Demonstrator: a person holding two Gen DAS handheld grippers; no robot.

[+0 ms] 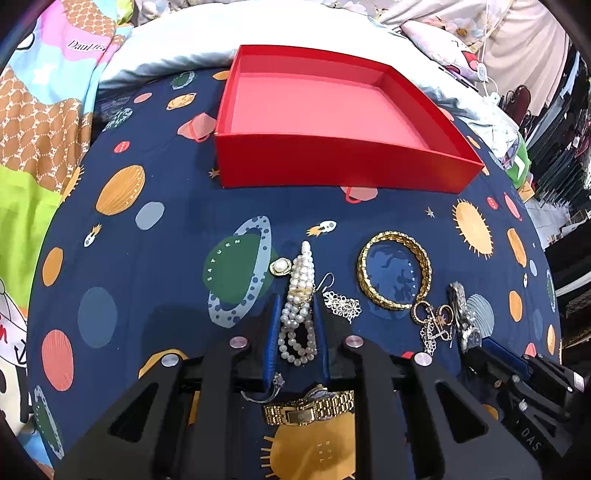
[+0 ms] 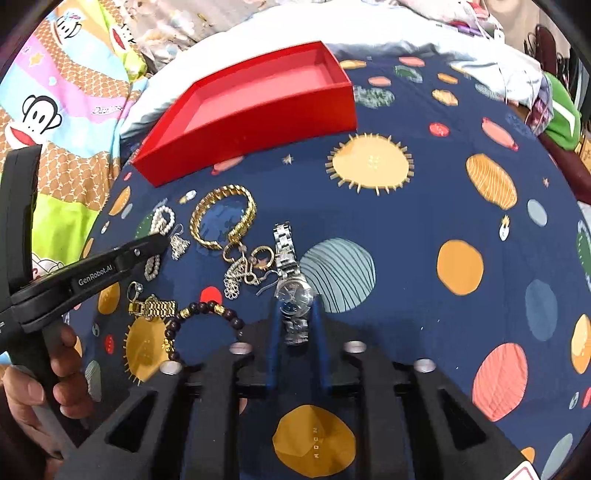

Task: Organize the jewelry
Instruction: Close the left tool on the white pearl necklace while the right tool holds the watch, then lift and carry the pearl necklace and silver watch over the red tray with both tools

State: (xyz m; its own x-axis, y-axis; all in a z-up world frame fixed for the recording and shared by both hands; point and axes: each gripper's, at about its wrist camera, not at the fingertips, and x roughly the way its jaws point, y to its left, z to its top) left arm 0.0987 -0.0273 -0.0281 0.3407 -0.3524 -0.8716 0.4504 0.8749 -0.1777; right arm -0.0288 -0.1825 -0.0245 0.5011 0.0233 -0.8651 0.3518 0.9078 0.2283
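Steeply down, left gripper [image 1: 297,299] pinched on pearl bracelet [image 1: 300,306], right gripper [image 2: 295,306] on silver watch [image 2: 290,280].

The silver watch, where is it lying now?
In the right wrist view the silver watch lies on the blue space-print cloth, between the right gripper's fingers, right of the gold bracelet.

A home bedroom: planet-print bedsheet [image 1: 147,295], cartoon quilt [image 2: 66,110], pillows [image 1: 436,33].
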